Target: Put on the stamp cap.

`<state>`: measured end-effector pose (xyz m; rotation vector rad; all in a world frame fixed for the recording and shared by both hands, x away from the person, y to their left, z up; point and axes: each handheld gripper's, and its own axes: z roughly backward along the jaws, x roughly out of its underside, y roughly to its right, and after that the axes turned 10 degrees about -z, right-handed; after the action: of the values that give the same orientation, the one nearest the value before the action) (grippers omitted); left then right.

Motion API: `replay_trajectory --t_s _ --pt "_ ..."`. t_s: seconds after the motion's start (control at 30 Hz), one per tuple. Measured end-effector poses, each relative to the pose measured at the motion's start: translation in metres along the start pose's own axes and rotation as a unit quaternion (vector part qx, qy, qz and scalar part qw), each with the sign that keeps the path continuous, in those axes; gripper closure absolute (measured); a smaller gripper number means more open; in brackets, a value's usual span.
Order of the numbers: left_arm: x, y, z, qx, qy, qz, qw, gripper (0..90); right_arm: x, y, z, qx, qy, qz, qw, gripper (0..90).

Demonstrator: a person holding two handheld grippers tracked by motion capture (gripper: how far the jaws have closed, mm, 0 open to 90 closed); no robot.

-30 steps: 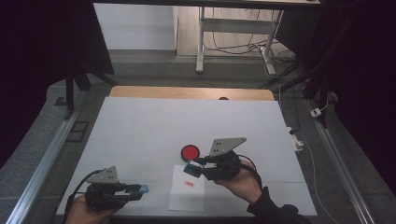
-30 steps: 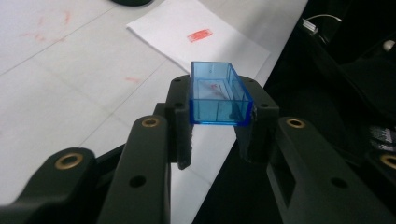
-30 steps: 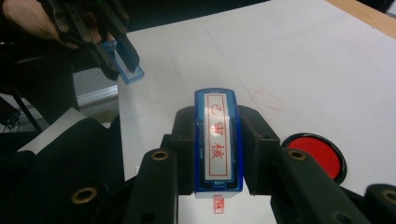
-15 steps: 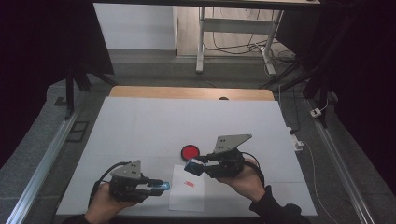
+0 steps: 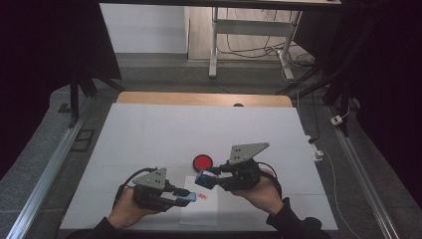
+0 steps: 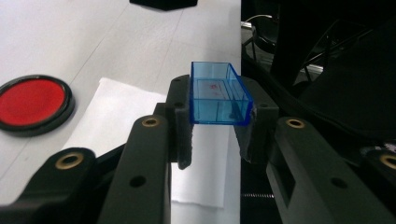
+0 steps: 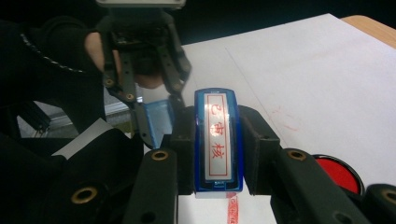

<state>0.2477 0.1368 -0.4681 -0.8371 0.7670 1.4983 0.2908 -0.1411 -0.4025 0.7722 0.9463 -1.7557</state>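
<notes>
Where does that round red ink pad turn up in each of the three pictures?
High view: red ink pad at table centre, just beyond the white paper.
Left gripper view: ink pad at left edge, beside the paper.
Right gripper view: ink pad bottom right, partly hidden.
Shared landmark: the white paper.
</notes>
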Motion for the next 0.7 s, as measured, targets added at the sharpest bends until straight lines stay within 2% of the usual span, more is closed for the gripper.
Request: replay_trajectory --t_s 0.17,0.27,0.43,0.57,0.7 --pt "-0.005 -0.009 -0.007 0.014 0.007 -0.007 0.9998 68.3 0.0 -0.001 0.0 -0.012 0.0 0.006 0.9999 70.7" --pt "-0.007 -0.015 -0.012 0.03 0.013 -0.009 0.9994 68.3 0.0 -0.002 -0.001 -0.02 0.003 0.006 0.9998 70.7" --pt "-0.01 -0.023 -0.02 0.051 0.007 -0.015 0.9985 68.3 0.0 -0.004 -0.002 -0.029 -0.002 0.008 0.9995 70.7" --pt "-0.01 -0.028 -0.022 0.064 0.017 -0.005 0.9978 68.4 0.0 -0.005 -0.004 -0.038 -0.006 0.011 0.9992 70.7" --pt "-0.01 -0.031 -0.022 0.076 0.025 -0.006 0.9968 68.4 0.001 -0.006 -0.006 -0.042 -0.009 0.013 0.999 70.7"
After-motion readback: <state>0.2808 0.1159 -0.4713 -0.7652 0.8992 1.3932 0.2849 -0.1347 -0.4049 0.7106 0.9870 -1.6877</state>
